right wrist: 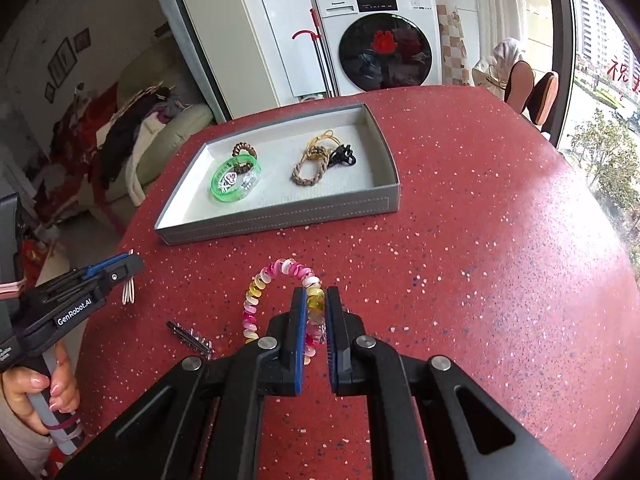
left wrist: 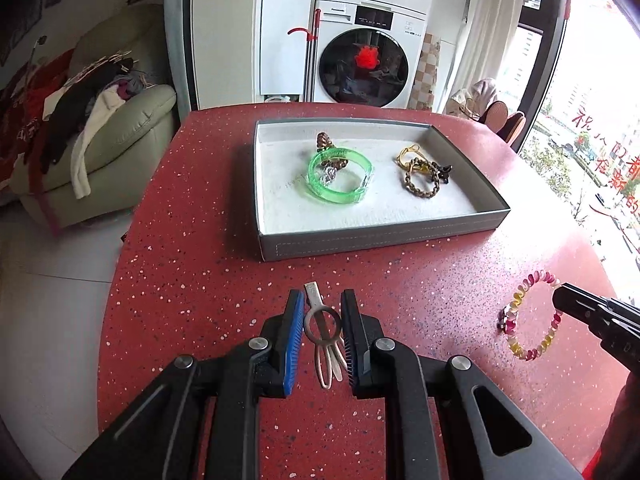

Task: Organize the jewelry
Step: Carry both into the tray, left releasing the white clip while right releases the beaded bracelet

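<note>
A grey tray (left wrist: 380,236) (right wrist: 280,220) on the red table holds a green bangle (left wrist: 340,178) (right wrist: 235,184), a braided gold bracelet (left wrist: 422,182) (right wrist: 308,170) and a black clip (right wrist: 342,156). My left gripper (left wrist: 322,314) (right wrist: 130,266) is open around a silver hair clip (left wrist: 324,330) that lies on the table between its fingers. My right gripper (right wrist: 316,306) (left wrist: 568,300) is shut on a pink and yellow spiral bracelet (right wrist: 276,292) (left wrist: 532,316) resting on the table. A small silver rhinestone clip (right wrist: 192,338) lies left of the right gripper.
The red speckled table (left wrist: 200,280) ends at a curved edge on the left, with a sofa (left wrist: 120,140) piled with clothes beyond it. A washing machine (left wrist: 368,48) stands behind the tray. A window runs along the right.
</note>
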The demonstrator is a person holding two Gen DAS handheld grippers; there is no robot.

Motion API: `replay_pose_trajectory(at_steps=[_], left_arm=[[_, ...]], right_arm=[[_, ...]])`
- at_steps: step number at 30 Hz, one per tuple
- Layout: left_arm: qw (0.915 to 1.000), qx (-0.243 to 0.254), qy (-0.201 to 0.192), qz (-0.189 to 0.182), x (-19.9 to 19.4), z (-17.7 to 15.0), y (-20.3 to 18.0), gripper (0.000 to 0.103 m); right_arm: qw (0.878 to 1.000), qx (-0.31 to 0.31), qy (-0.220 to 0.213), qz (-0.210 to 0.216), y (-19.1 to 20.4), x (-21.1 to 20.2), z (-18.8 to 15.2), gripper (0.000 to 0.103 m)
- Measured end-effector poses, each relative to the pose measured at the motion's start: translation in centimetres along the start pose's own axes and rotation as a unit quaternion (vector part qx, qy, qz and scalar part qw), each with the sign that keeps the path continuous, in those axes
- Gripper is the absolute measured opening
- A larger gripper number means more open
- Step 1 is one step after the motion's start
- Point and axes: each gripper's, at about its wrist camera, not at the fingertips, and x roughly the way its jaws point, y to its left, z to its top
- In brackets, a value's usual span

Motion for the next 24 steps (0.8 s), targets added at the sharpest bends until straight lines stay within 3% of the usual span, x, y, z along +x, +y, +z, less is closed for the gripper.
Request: replay_pose_trajectory(at_steps=[11,18,24], left_arm=[[0.9996,0.007,-0.027,-0.006,0.4,5.5,-0.1,0.038],[0.9995,0.015,-0.026,-0.009,3.1,9.7,-0.6,0.038],[0.9998,0.021,0.001,-0.003,7.1,11.3,-1.0,0.038]], right_arm=[[1.0,-0.002,-0.01,0.029,0.7,2.5,7.4,0.01],[0.999,0.03,0.009,0.045,0.3,6.7,10.6,0.01],[0.997,0.051,0.042,0.047,-0.5,11.0,11.7,0.01]])
